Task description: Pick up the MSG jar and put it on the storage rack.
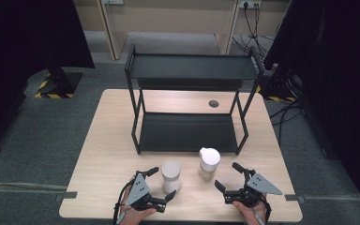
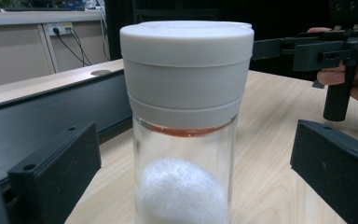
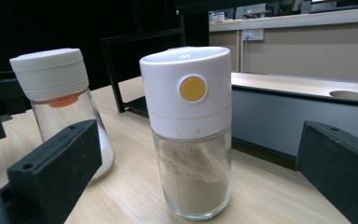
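Note:
A glass jar with a grey lid holds white powder and stands upright on the wooden table. My left gripper is open around it, one jaw on each side, neither touching. In the left gripper view the grey-lidded jar rises between the spread jaws. To its right stands a white-lidded jar of tan powder. My right gripper is open just right of it. In the right gripper view the white-lidded jar, with a yellow button, stands between the jaws without contact.
A black two-tier shelf stands on the table behind the jars, both tiers bare. A round cable hole lies behind it. Bare tabletop extends left of the shelf. The table's front edge runs just under my hands.

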